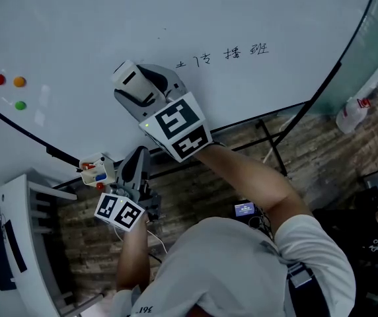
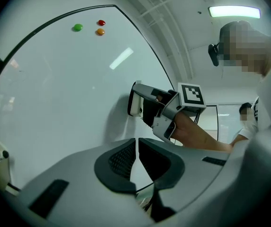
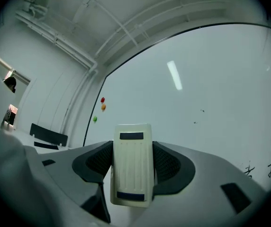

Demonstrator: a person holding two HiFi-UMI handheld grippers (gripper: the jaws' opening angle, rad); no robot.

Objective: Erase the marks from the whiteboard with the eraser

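The whiteboard [image 1: 195,18] fills the upper head view, with a row of black handwritten marks [image 1: 225,55] near its middle. My right gripper [image 1: 136,84] is shut on a cream eraser [image 3: 132,170] and holds it at the board, left of the marks. In the right gripper view the marks [image 3: 268,167] sit at the far right edge. My left gripper [image 1: 136,167] hangs low by the board's lower rail, its jaws closed with nothing between them [image 2: 137,162]. From there the eraser [image 2: 135,98] and right gripper show against the board.
Red, orange and green magnets [image 1: 10,88] cling to the board's left part. A small marker holder [image 1: 96,170] sits by the lower rail. A white chair [image 1: 24,236] stands at lower left, and a spray bottle [image 1: 353,114] on the floor at right.
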